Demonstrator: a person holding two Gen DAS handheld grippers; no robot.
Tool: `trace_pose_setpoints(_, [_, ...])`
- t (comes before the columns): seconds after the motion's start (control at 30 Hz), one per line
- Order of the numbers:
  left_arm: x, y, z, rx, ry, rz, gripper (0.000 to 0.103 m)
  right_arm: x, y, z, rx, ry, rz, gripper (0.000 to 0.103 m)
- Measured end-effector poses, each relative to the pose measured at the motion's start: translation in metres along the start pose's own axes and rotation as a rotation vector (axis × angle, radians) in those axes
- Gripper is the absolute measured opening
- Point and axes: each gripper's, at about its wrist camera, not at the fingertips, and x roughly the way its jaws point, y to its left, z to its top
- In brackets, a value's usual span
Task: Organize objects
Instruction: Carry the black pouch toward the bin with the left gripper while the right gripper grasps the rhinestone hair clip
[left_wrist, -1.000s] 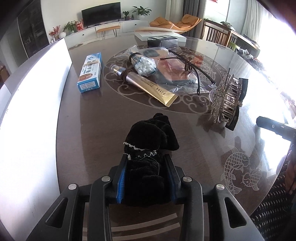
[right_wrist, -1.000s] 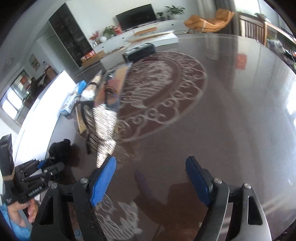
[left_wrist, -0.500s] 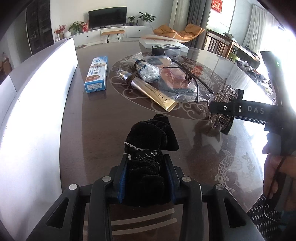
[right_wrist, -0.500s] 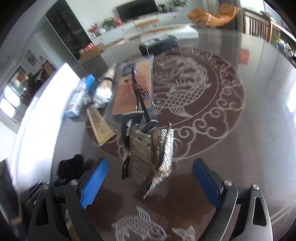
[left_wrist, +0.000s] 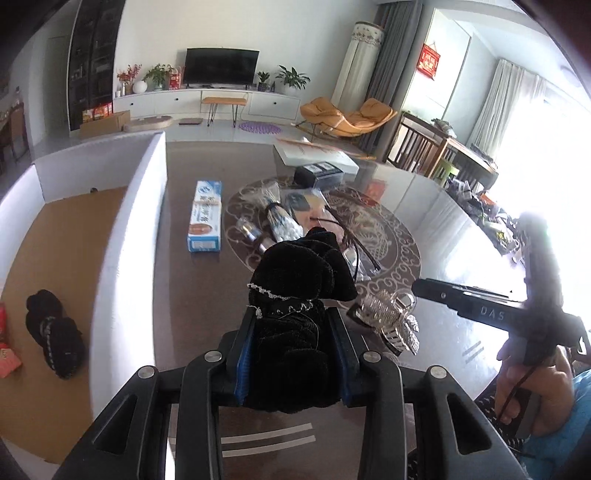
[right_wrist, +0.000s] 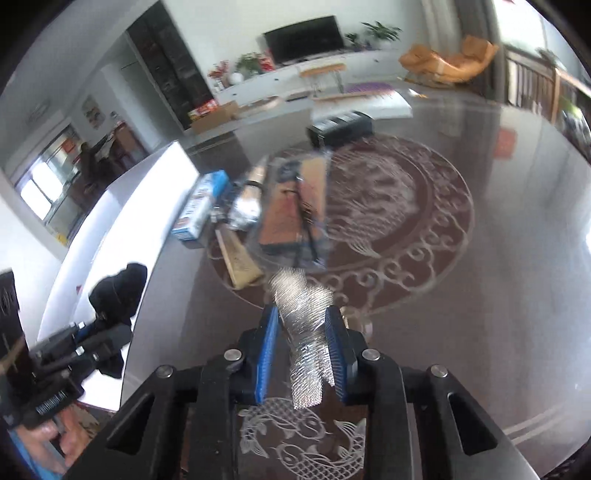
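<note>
while "das" marks the right gripper (left_wrist: 384, 317), it clamps the hair claw (right_wrist: 304, 332).

A bright living room with white walls is shown. A black flat-screen television (left_wrist: 220, 71) is set above a long white low cabinet (left_wrist: 207, 103), flanked by potted green plants (left_wrist: 291, 78). An orange lounge chair (left_wrist: 347, 116) is placed beside grey curtains (left_wrist: 384, 70), and strong daylight is admitted at the right.
</note>
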Motion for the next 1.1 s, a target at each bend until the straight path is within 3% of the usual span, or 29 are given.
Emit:
trace_pose_setpoints(0.17, [-0.020, 0.019, 0.005, -0.016, -0.018, 0.031, 0.035, 0.005, -0.006, -0.007, 0.005, 0.027, -0.014, 0.025])
trace_pose_setpoints(0.2, [-0.021, 0.021, 0.005, -0.019, -0.016, 0.034, 0.035, 0.006, -0.004, -0.008, -0.011, 0.037, -0.025, 0.033])
trace_pose_setpoints(0.23, [-0.021, 0.023, 0.004, -0.024, -0.014, 0.035, 0.035, 0.006, 0.001, -0.011, -0.046, 0.048, -0.029, 0.042])
trace_pose_setpoints(0.3, [-0.019, 0.025, 0.003, -0.032, -0.009, 0.033, 0.035, 0.009, 0.019, -0.018, -0.151, 0.064, -0.056, 0.098])
trace_pose_setpoints(0.33, [-0.019, 0.025, 0.003, -0.036, -0.009, 0.032, 0.035, 0.012, 0.028, -0.022, -0.203, 0.063, -0.067, 0.103])
trace_pose_setpoints(0.4, [-0.018, 0.023, 0.001, -0.043, -0.005, 0.025, 0.035, 0.024, 0.044, -0.028, -0.299, 0.081, -0.100, 0.103])
trace_pose_setpoints(0.53, [-0.019, 0.018, 0.000, -0.032, 0.001, 0.012, 0.035, 0.056, 0.072, -0.044, -0.460, 0.166, -0.042, 0.103])
trace_pose_setpoints(0.63, [-0.021, 0.018, 0.000, -0.025, 0.005, 0.015, 0.035, 0.079, 0.088, -0.062, -0.607, 0.214, -0.072, 0.101])
trace_pose_setpoints(0.67, [-0.022, 0.018, 0.000, -0.028, 0.005, 0.015, 0.035, 0.082, 0.087, -0.065, -0.606, 0.220, -0.059, 0.095])
trace_pose_setpoints(0.7, [-0.023, 0.019, 0.001, -0.033, 0.005, 0.014, 0.035, 0.081, 0.083, -0.063, -0.566, 0.212, -0.014, 0.074])
trace_pose_setpoints(0.73, [-0.024, 0.020, 0.001, -0.037, 0.007, 0.014, 0.035, 0.078, 0.077, -0.059, -0.519, 0.200, 0.002, 0.068])
trace_pose_setpoints(0.77, [-0.024, 0.021, 0.001, -0.042, 0.011, 0.012, 0.035, 0.077, 0.073, -0.055, -0.483, 0.199, 0.015, 0.053])
trace_pose_setpoints(0.93, [-0.024, 0.020, -0.001, -0.045, 0.025, 0.011, 0.035, 0.067, 0.053, -0.048, -0.354, 0.173, 0.046, 0.052])
trace_pose_setpoints(1.1, [-0.037, 0.030, 0.005, -0.055, 0.011, 0.013, 0.035, 0.043, 0.047, -0.039, -0.240, 0.140, 0.133, 0.052])
